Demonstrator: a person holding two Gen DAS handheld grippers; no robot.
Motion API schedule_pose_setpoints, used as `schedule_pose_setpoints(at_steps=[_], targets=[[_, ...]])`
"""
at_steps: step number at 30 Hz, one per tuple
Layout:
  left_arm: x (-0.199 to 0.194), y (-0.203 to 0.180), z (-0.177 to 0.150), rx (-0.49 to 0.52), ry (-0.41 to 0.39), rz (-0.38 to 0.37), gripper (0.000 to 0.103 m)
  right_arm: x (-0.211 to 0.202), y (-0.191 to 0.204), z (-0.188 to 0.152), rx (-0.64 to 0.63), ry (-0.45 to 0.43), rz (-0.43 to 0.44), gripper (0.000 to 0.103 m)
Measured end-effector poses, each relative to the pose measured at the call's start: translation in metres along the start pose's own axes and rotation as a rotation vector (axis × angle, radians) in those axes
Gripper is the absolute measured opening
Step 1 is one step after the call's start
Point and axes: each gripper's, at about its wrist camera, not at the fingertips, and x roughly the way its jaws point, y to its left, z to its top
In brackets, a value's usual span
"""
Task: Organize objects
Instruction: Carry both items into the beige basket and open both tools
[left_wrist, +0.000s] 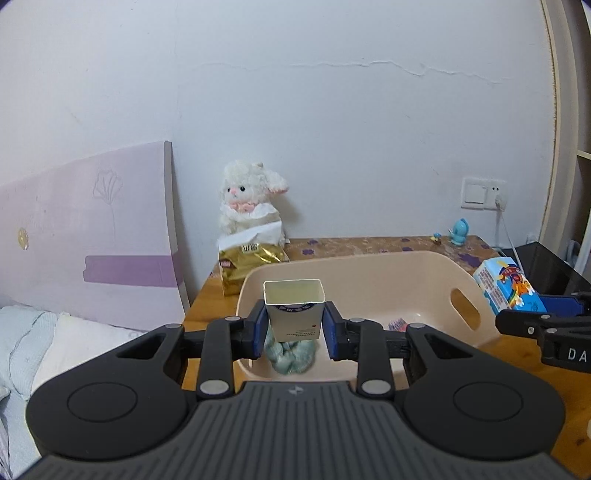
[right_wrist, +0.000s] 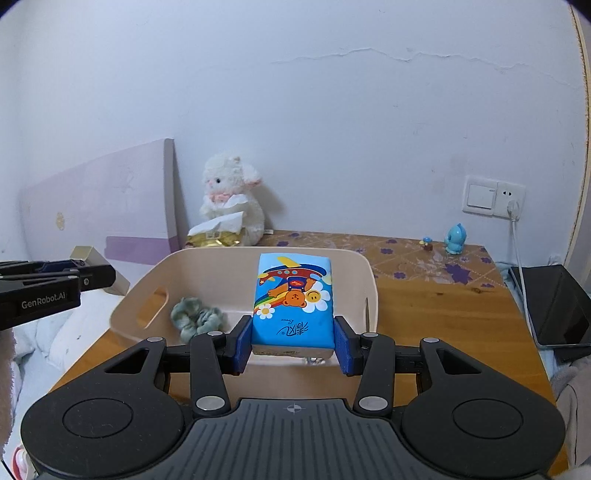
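- where the blue pads close in, the left gripper clamps a small cream box by its two sides, its open end turned up so the hollow inside shows.
- the box hangs over the near left part of the beige basket, directly above a pale green scrunchie lying on the basket floor.
- the right gripper grips a blue tissue pack printed with a bear, a plane and a rainbow; both pads press its sides.
- in the right wrist view the pack is held over the near rim of the basket, its far end reaching in above the middle.
- inside the basket that view shows only the scrunchie, toward the left wall below the oval handle slot; in the left wrist view a small pink and blue printed item peeks out on the floor behind the right finger, too hidden to name.
- the basket sits on a wooden table with a purple-flowered cover along its back edge.
- behind the basket, near the wall, a gold packet stands with white paper sticking out of it, and a white plush lamb sits just behind it.
- at the table's far right stand a blue toy figure and a tiny figurine just beside it.
- a dark tablet-like device lies at the right edge of the table.
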Motion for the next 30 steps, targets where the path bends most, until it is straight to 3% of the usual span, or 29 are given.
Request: schedule_pose_setpoints(at_steps=[9, 18, 23, 28, 30], targets=[[0.057, -0.014, 0.011, 0.026, 0.047, 0.009, 0.033, 0.045, 0.000, 0.011, 0.017, 0.040, -0.029, 0.042], [0.114, -0.028, -0.003, 0.063, 0.173, 0.043, 0.034, 0.092, 0.005, 0.006, -0.031, 0.131, -0.072, 0.042], [0.134, -0.032, -0.015, 0.085, 0.267, 0.053, 0.034, 0.114, 0.008, -0.001, -0.072, 0.206, -0.089, 0.042], [0.136, -0.034, -0.022, 0.102, 0.303, 0.063, 0.034, 0.119, 0.007, -0.006, -0.073, 0.225, -0.089, 0.043], [0.131, -0.034, -0.022, 0.107, 0.287, 0.061, 0.035, 0.115, 0.006, -0.006, -0.067, 0.219, -0.087, 0.053]])
